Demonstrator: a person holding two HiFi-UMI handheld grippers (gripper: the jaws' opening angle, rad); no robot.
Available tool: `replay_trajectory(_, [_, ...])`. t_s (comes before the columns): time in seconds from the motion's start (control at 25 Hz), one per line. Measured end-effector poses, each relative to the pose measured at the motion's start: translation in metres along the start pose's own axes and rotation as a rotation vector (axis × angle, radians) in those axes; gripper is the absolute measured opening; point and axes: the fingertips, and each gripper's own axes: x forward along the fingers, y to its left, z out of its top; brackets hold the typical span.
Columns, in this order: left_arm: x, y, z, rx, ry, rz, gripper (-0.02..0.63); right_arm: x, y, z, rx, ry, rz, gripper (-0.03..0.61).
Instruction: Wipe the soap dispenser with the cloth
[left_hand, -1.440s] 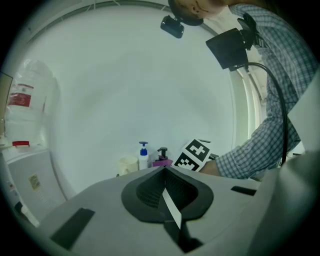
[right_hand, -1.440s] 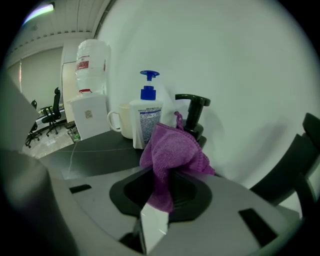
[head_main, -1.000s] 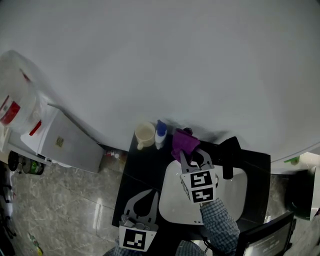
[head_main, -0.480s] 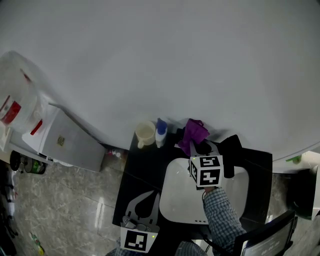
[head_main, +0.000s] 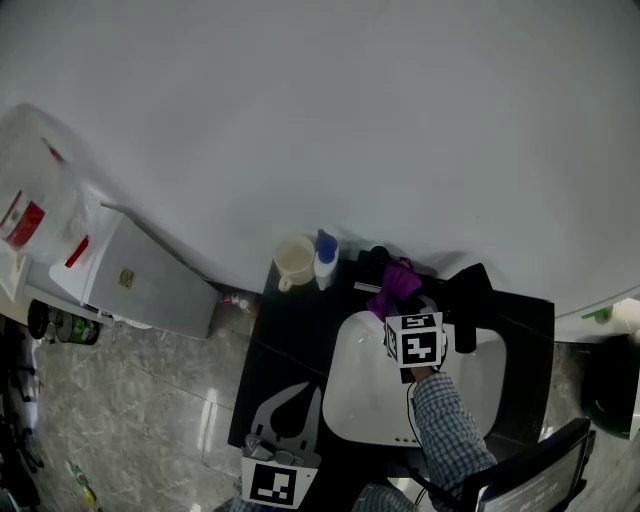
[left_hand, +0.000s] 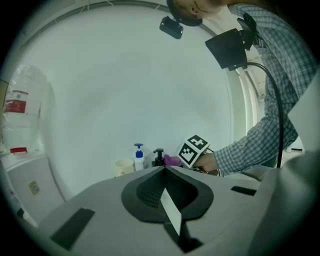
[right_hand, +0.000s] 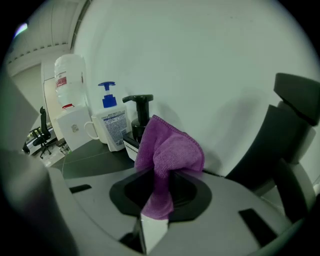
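Observation:
My right gripper (head_main: 404, 303) is shut on a purple cloth (head_main: 398, 282) and holds it over the back edge of the counter. The cloth (right_hand: 169, 152) bunches up from between the jaws and rests against the right side of a black pump soap dispenser (right_hand: 138, 116), which stands by the wall (head_main: 377, 258). The dispenser's lower body is hidden behind the cloth. My left gripper (head_main: 302, 392) hangs low at the counter's near left, shut on nothing; its own view shows the dispenser (left_hand: 158, 156) and cloth (left_hand: 172, 160) far ahead.
A white bottle with a blue pump (right_hand: 112, 126) and a cream mug (head_main: 295, 262) stand left of the dispenser. A white sink (head_main: 370, 400) is set in the black counter (head_main: 285, 330), with a black faucet (head_main: 470, 298) at its back right. A water cooler (head_main: 130, 280) stands at left.
My right gripper carried the cloth from above the sink's left rim back toward the wall, onto the black dispenser, then slightly down. The left gripper stayed put.

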Motion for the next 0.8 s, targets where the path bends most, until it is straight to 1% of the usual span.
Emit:
replay_trajectory(0.08, [0.001,-0.001,0.002,0.009,-0.005,-0.003,0.002,-0.003,-0.002,0.000,0.005,0.003,-0.003,0.078])
replay_trajectory(0.16, [0.001,-0.003,0.004,0.018,-0.010,-0.008,0.002,-0.013,-0.002,0.005,0.018,-0.016,-0.001,0.078])
replay_trajectory(0.24, [0.004,-0.005,0.007,-0.008,-0.028,-0.001,0.002,-0.028,0.001,0.018,0.029,-0.056,0.010,0.078])
replay_trajectory(0.32, [0.006,-0.006,0.012,-0.024,-0.043,0.002,0.002,-0.043,0.006,0.039,0.024,-0.110,0.026,0.078])
replay_trajectory(0.48, [0.010,-0.010,0.020,0.008,-0.049,-0.016,0.002,-0.069,0.016,0.087,0.007,-0.229,0.057,0.078])
replay_trajectory(0.6, [0.009,-0.010,0.023,0.024,-0.050,-0.018,0.002,-0.080,0.022,0.114,-0.004,-0.291,0.078,0.078])
replay_trajectory(0.68, [0.008,-0.009,0.023,0.029,-0.050,-0.014,0.002,-0.078,0.022,0.122,-0.009,-0.303,0.082,0.078])
replay_trajectory(0.8, [0.007,-0.008,0.019,0.020,-0.041,-0.004,0.002,-0.062,0.016,0.113,0.000,-0.267,0.070,0.078])
